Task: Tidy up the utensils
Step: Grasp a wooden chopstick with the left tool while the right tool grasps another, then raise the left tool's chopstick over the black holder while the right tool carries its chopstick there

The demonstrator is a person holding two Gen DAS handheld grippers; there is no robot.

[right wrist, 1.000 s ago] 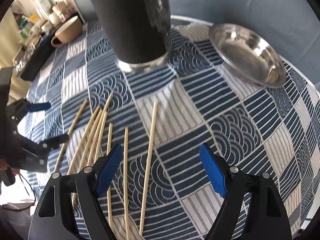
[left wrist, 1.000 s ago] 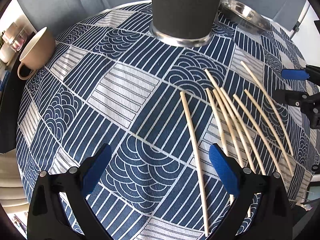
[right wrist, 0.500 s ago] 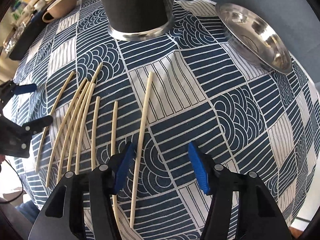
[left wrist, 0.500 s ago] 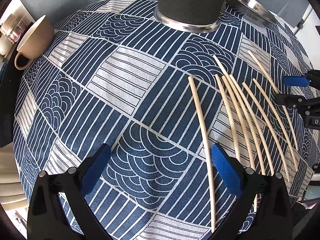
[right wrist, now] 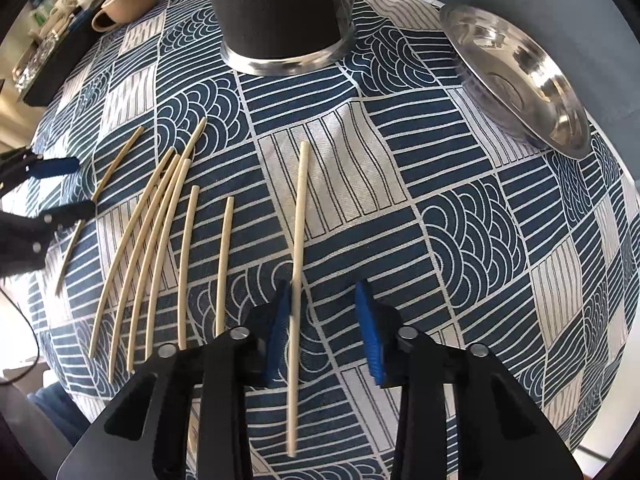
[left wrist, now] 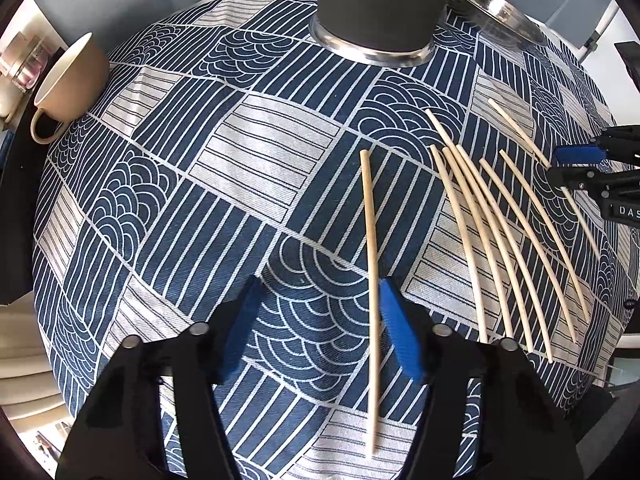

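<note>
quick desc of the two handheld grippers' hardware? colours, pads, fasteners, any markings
Left gripper and right gripper match: matte black angular plastic finger arms, each tipped with a flat ribbed bright-blue pad, round silver pivot fasteners at the joints. In the left wrist view, the right gripper's body carries white lettering "DAS", cut off at the frame edge.

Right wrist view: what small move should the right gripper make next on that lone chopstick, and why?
Probably close the jaws the rest of the way. The right gripper has just been closing its jaws, with the lone chopstick between them: it lies on the tablecloth beside one blue pad, while the other pad stands clear, so nothing is pinched yet.
</note>
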